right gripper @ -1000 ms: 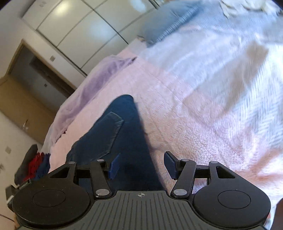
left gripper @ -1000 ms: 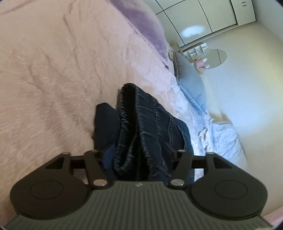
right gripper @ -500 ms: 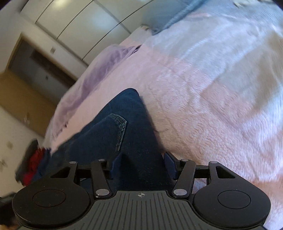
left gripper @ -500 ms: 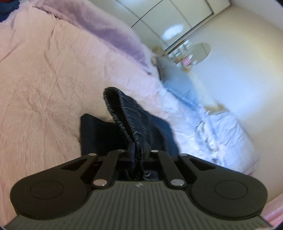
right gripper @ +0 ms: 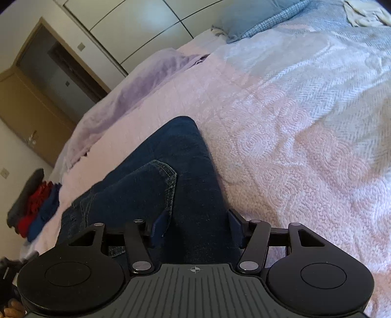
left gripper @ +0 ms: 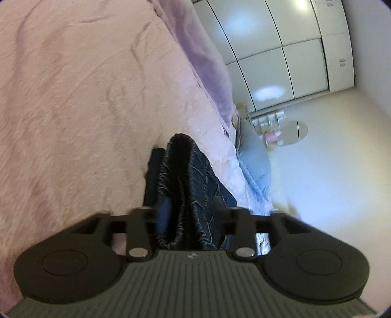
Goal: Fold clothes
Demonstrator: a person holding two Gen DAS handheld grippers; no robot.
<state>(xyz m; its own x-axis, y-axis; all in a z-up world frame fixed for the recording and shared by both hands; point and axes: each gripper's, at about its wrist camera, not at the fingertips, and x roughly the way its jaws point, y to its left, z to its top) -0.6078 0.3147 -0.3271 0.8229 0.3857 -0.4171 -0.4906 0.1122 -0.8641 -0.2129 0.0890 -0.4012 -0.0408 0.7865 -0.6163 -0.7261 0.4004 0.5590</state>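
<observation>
Dark blue jeans (right gripper: 176, 176) lie on a pink bedspread (right gripper: 281, 151), a back pocket facing up. My right gripper (right gripper: 195, 223) is open, its jaws straddling the flat denim just in front of it. In the left wrist view the bunched elastic waistband of the jeans (left gripper: 185, 186) stands up in folds between the jaws of my left gripper (left gripper: 193, 217), which is open and wide apart around the fabric. Whether the fingers touch the cloth is unclear.
A lilac blanket (right gripper: 136, 85) and a blue pillow (right gripper: 251, 19) lie at the far end of the bed. A stack of folded red, blue and dark clothes (right gripper: 34, 203) sits at the left edge. White wardrobe doors (left gripper: 281, 49) and a door (right gripper: 48, 73) stand beyond.
My left gripper, shut on the waistband half a second ago, has opened wide again. The right gripper stays open and has moved slightly further over the jeans.
</observation>
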